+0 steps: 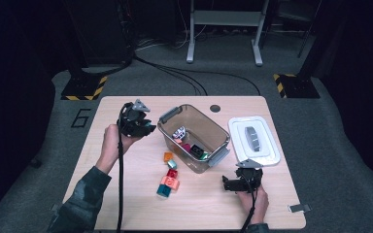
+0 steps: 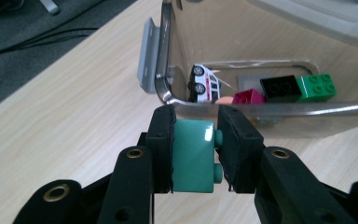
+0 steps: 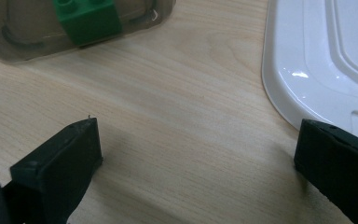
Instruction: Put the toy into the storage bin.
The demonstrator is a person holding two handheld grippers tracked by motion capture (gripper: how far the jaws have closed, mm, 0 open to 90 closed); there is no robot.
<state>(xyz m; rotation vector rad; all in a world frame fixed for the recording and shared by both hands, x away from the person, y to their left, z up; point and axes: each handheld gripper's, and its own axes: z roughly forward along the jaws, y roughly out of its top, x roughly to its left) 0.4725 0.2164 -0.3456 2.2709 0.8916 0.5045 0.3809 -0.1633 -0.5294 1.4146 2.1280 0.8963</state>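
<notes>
- Teal brick (image 2: 193,156): your left gripper (image 2: 195,154) has it clamped between both pads, studs facing one pad, and holds it above the table just outside the clear bin (image 1: 194,137), near the bin's left end.
- Step in hand, as it reads: carrying a brick to the bin. Your next move calls for lifting the brick over the near rim (image 2: 279,109), bringing it above the open middle, then releasing.
- Bin contents: a toy car (image 2: 203,84), a magenta brick (image 2: 248,97), a black brick (image 2: 283,87) and a green brick (image 2: 317,87) lie on the floor of the bin; drop where there is free space.
- In the way: the grey latch (image 2: 148,58) stands out from the bin's left end, beside your path; pass over the long wall, not the latch.
- Loose bricks: an orange one (image 1: 168,157), a pale teal one (image 1: 172,164), a red one (image 1: 172,173), a salmon one (image 1: 171,182) and a teal one (image 1: 163,191) wait in front of the bin, toward the table's near edge.
- Right gripper (image 3: 196,154): jaws spread wide with nothing between them, resting low over bare wood near the near right part of the table (image 1: 126,194).
- White lid (image 1: 253,141): lies flat by the table's right edge, just beside the bin and clear of your route.
</notes>
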